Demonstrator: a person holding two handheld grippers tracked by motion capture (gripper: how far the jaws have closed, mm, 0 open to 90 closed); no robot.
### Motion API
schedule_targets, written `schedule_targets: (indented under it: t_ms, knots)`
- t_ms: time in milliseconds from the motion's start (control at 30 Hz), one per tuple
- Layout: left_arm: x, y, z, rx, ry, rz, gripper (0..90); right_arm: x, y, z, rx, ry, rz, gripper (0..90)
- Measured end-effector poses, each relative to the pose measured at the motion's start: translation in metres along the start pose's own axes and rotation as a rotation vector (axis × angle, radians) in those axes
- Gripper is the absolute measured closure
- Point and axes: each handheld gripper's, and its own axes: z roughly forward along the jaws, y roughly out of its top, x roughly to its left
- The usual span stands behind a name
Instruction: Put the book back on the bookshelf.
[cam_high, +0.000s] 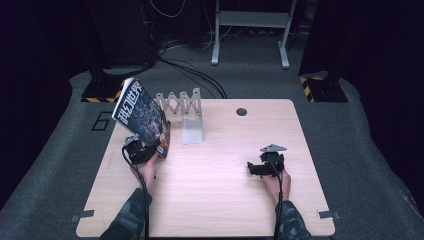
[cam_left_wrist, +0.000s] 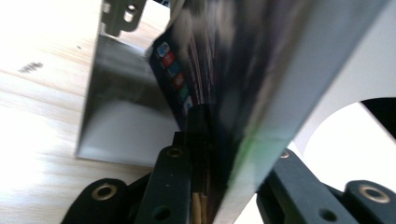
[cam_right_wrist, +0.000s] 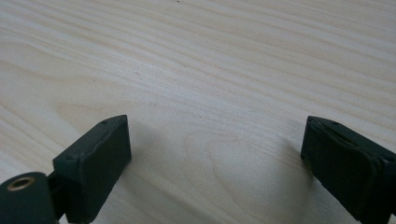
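Note:
A dark magazine (cam_high: 141, 114) with white characters on its cover stands tilted above the table's left side. My left gripper (cam_high: 145, 151) is shut on its lower edge. In the left gripper view the magazine (cam_left_wrist: 243, 79) runs up between the black jaws, blurred and close. Just beyond it stands a metal bookend rack (cam_high: 186, 116), its plate (cam_left_wrist: 123, 116) also near in the left gripper view. My right gripper (cam_high: 260, 168) rests low over the table at the right, open. In the right gripper view its jaws stand wide apart over bare wood (cam_right_wrist: 205, 93), nothing between them.
The light wooden table (cam_high: 215, 200) has a round cable hole (cam_high: 242, 111) near its far edge. Beyond the table are grey carpet, cables, a metal frame's legs (cam_high: 250, 30) and dark stands with yellow-black striped bases (cam_high: 102, 95).

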Motion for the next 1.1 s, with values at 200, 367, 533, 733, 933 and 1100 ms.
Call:
schedule_targets:
  t_ms: [200, 367, 533, 733, 933, 1100]
  knots:
    - [0.001, 0.005, -0.004, 0.046, 0.071, 0.114, 44.3, 0.000, 0.000, 0.000, -0.002, -0.004, 0.003, 7.6]
    - [0.001, 0.008, -0.014, 0.072, 0.090, 0.170, 22.4, -0.001, 0.000, 0.000, -0.004, 0.002, 0.000, 7.0]
    - [-0.001, 0.014, -0.026, 0.079, 0.081, 0.206, 14.3, -0.001, -0.001, -0.001, 0.009, -0.003, 0.008, 5.0]
    - [0.000, 0.009, -0.049, 0.108, 0.089, 0.298, 8.1, -0.002, 0.000, -0.008, -0.008, -0.001, 0.002, 2.7]
    - [0.010, 0.000, -0.067, 0.150, 0.102, 0.351, 3.9, -0.011, -0.009, -0.030, -0.017, -0.012, 0.002, 1.2]
    - [0.021, -0.014, -0.073, 0.213, 0.114, 0.389, 1.9, -0.020, -0.024, -0.040, 0.000, -0.028, 0.027, 0.0]
